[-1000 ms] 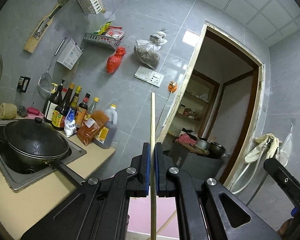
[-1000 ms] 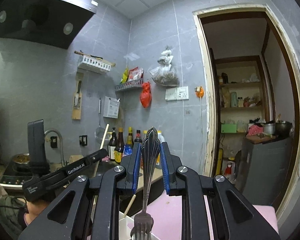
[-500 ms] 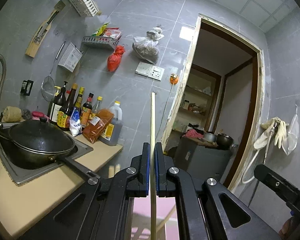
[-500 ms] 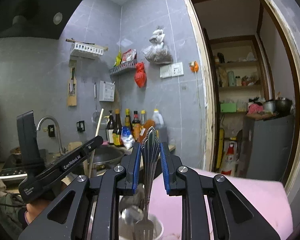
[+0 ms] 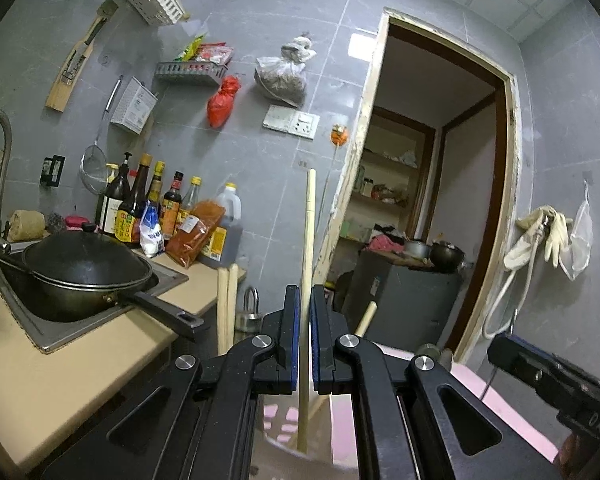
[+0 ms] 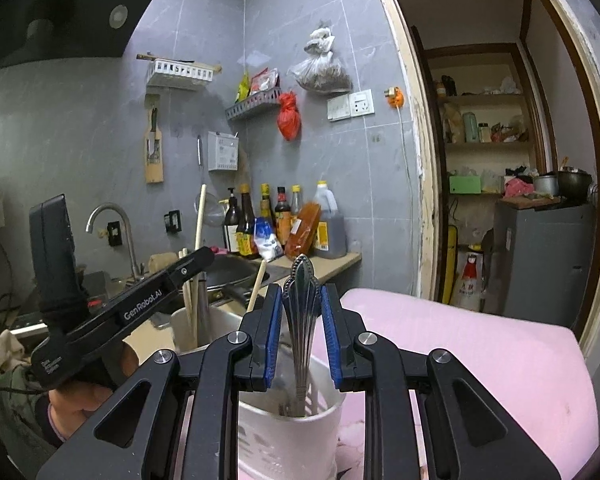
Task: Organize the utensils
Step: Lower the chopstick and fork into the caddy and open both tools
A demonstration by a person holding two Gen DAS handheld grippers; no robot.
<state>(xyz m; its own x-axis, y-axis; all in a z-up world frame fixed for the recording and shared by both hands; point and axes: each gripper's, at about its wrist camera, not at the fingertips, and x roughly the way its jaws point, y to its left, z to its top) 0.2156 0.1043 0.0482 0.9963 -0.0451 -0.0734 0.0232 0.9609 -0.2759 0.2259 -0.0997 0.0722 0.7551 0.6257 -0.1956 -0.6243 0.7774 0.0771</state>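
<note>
My left gripper point(image 5: 305, 300) is shut on an upright wooden chopstick point(image 5: 307, 248) whose lower end reaches into a holder cup point(image 5: 288, 440) below the jaws. Other chopsticks point(image 5: 226, 304) stand beside it. My right gripper point(image 6: 301, 300) has its blue pads slightly apart around the ornate handle of a metal fork point(image 6: 301, 312), which stands in a white utensil holder point(image 6: 292, 436). The left gripper point(image 6: 204, 258) shows in the right wrist view over a second holder point(image 6: 180, 328) with chopsticks.
A pink cloth-covered surface point(image 6: 480, 360) carries the holders. A sink with a black wok point(image 5: 84, 268) and a row of sauce bottles point(image 5: 160, 208) lie on the counter to the left. An open doorway point(image 5: 420, 200) is to the right.
Both grippers have lowered toward the holders. The fork's head has gone down into the white holder and the right jaws have spread a little. The chopstick has dropped into its cup.
</note>
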